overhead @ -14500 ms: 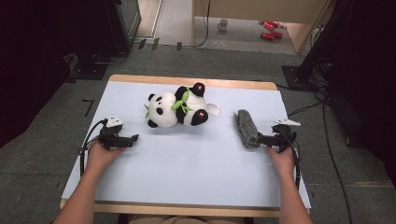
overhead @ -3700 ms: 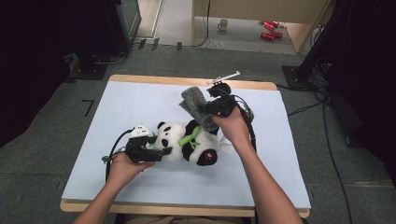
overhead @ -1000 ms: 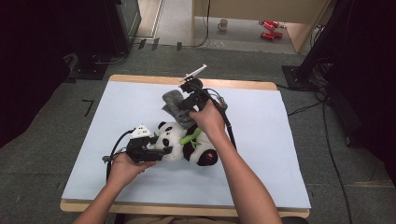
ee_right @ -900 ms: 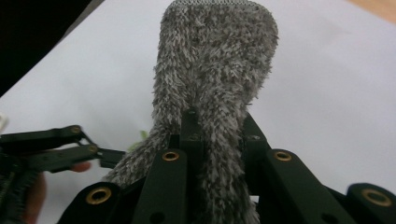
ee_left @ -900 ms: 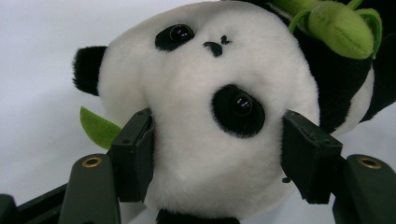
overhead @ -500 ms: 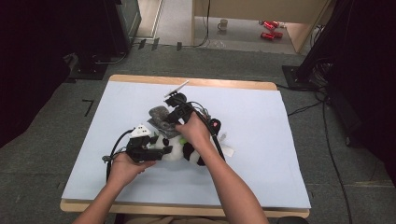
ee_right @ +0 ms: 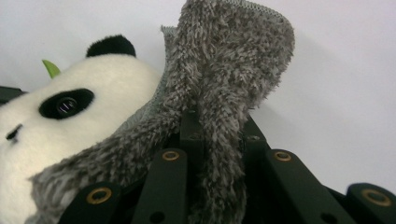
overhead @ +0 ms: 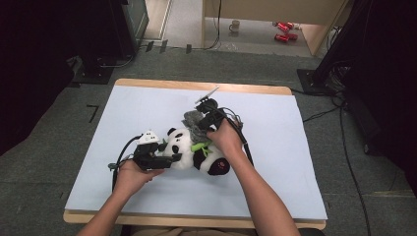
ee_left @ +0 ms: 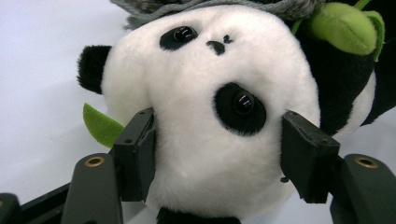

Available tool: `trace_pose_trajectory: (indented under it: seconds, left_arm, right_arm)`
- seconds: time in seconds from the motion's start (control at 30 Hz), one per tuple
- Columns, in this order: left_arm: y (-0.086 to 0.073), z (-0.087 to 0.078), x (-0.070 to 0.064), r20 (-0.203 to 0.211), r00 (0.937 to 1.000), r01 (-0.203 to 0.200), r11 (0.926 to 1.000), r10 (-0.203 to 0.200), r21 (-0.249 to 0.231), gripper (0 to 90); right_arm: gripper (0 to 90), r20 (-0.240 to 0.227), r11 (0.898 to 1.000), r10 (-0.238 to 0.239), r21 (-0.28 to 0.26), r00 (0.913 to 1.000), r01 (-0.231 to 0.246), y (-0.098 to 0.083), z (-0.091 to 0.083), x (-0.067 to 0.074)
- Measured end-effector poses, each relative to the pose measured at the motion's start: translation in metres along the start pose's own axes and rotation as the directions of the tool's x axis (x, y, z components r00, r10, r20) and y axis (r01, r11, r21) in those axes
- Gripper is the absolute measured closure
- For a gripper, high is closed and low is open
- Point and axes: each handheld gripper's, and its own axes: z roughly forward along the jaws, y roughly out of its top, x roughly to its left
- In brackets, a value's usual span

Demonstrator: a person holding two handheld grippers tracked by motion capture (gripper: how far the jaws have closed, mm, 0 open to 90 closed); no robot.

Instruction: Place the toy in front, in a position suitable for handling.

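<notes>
No text, label, brand, number or sign can be read anywhere: not on the plush panda (overhead: 189, 150), the grey cloth (overhead: 195, 123) or the counter (overhead: 295, 162)

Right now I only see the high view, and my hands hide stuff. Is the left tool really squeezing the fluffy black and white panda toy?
Observer: Yes. The left tool has just been closing, and it presses both sides of the black and white plush panda, on its white head.
Operator: What is my right tool doing?
Observer: The right tool is shut on a fuzzy grey cloth.
Operator: Does the cloth touch the panda?
Observer: Yes, it lies against the panda's white face.
</notes>
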Motion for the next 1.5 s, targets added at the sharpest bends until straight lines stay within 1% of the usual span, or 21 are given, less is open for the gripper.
trace_pose_trajectory:
  seconds: [0.13,0.27,0.4,0.43,0.47,0.5,0.63,0.67,0.73,0.77,0.8,0.9,0.97,1.03,1.07,1.13,1.17,1.3,1.33,1.4,1.5]
  left_arm:
    - [0.0,0.001,0.0,-0.004,1.0,-0.003,1.0,0.003,-0.003,36.0]
    - [0.0,0.001,-0.001,-0.009,1.0,-0.004,1.0,0.004,0.0,36.4]
    - [0.0,0.001,0.001,-0.009,1.0,0.001,1.0,-0.001,0.006,37.6]
    - [0.0,0.001,0.002,-0.009,0.9999,0.008,1.0,-0.008,0.004,37.7]
    - [0.0,0.001,0.003,-0.007,0.9999,0.012,0.9999,-0.012,0.0,37.7]
    - [0.001,0.002,0.003,-0.011,0.9998,0.018,0.9998,-0.018,-0.005,38.0]
    - [0.003,0.003,0.003,-0.017,0.9995,0.028,0.9995,-0.028,-0.013,38.2]
    - [0.004,0.003,0.006,-0.01,0.9988,0.047,0.9987,-0.047,-0.019,38.2]
    - [0.005,0.004,0.007,-0.008,0.9985,0.053,0.9983,-0.053,-0.025,38.2]
    - [0.006,0.004,0.008,-0.002,0.9977,0.067,0.997,-0.067,-0.038,38.2]
    - [0.006,0.004,0.008,-0.002,0.9977,0.067,0.997,-0.067,-0.038,38.1]
    - [0.008,0.005,0.009,-0.003,0.9978,0.067,0.9969,-0.067,-0.041,38.1]
    - [0.009,0.005,0.01,-0.003,0.9979,0.064,0.9971,-0.064,-0.042,38.0]
    - [0.01,0.005,0.01,-0.002,0.9979,0.064,0.9971,-0.064,-0.042,38.0]
    - [0.011,0.005,0.011,0.001,0.9979,0.065,0.997,-0.065,-0.042,37.8]
    - [0.011,0.005,0.011,0.001,0.9981,0.061,0.9973,-0.061,-0.041,37.5]
    - [0.011,0.005,0.011,-0.001,0.9984,0.056,0.9977,-0.056,-0.039,37.2]
    - [0.011,0.004,0.01,-0.007,0.9985,0.054,0.9978,-0.054,-0.038,36.1]
    - [0.011,0.004,0.01,-0.007,0.9985,0.054,0.9978,-0.054,-0.038,35.8]
    - [0.011,0.004,0.01,-0.012,0.9982,0.059,0.9977,-0.059,-0.034,34.4]
    - [0.01,0.003,0.011,-0.004,0.9983,0.058,0.9975,-0.058,-0.041,31.6]
  right_arm:
    - [77.6,0.026,1.0,0.001,-0.015,0.9997,-0.001,-0.003,-0.007,-0.006]
    - [78.3,0.03,0.999,0.032,-0.016,0.999,-0.031,-0.004,-0.016,-0.014]
    - [78.7,0.065,0.999,0.041,-0.01,0.9971,-0.041,-0.005,-0.024,-0.021]
    - [78.8,0.092,0.998,0.059,-0.007,0.9939,-0.059,-0.007,-0.032,-0.03]
    - [78.8,0.092,0.998,0.059,-0.007,0.9939,-0.059,-0.007,-0.032,-0.03]
    - [78.7,0.074,0.996,0.088,-0.023,0.9934,-0.086,-0.011,-0.039,-0.037]
    - [78.6,0.051,0.993,0.1,-0.069,0.9937,-0.097,-0.012,-0.051,-0.04]
    - [78.6,0.024,0.99,0.1,-0.102,0.9947,-0.097,-0.01,-0.06,-0.036]
    - [78.6,0.016,0.99,0.088,-0.116,0.996,-0.086,-0.008,-0.064,-0.034]
    - [78.6,-0.002,0.988,0.073,-0.139,0.9973,-0.073,-0.004,-0.071,-0.027]
    - [78.6,-0.002,0.988,0.073,-0.139,0.9973,-0.073,-0.004,-0.071,-0.027]
    - [78.6,-0.031,0.985,0.042,-0.164,0.9986,-0.047,0.004,-0.078,-0.013]
    - [78.5,-0.07,0.983,0.008,-0.183,0.9975,-0.02,0.012,-0.08,0.003]
    - [78.5,-0.081,0.982,-0.001,-0.186,0.9967,-0.014,0.014,-0.079,0.007]
    - [78.3,-0.119,0.982,-0.017,-0.187,0.9928,-0.006,0.019,-0.073,0.02]
    - [78.3,-0.132,0.983,-0.023,-0.183,0.991,-0.001,0.021,-0.069,0.025]
    - [78.3,-0.159,0.985,-0.034,-0.172,0.9868,0.007,0.023,-0.057,0.036]
    - [78.3,-0.205,0.991,-0.03,-0.134,0.9783,0.002,0.022,-0.036,0.049]
    - [78.3,-0.205,0.991,-0.03,-0.134,0.9783,0.002,0.022,-0.036,0.049]
    - [78.0,-0.163,0.995,-0.05,-0.09,0.9854,0.036,0.017,-0.019,0.054]
    - [77.8,-0.16,0.995,-0.042,-0.096,0.9863,0.027,0.013,-0.013,0.05]
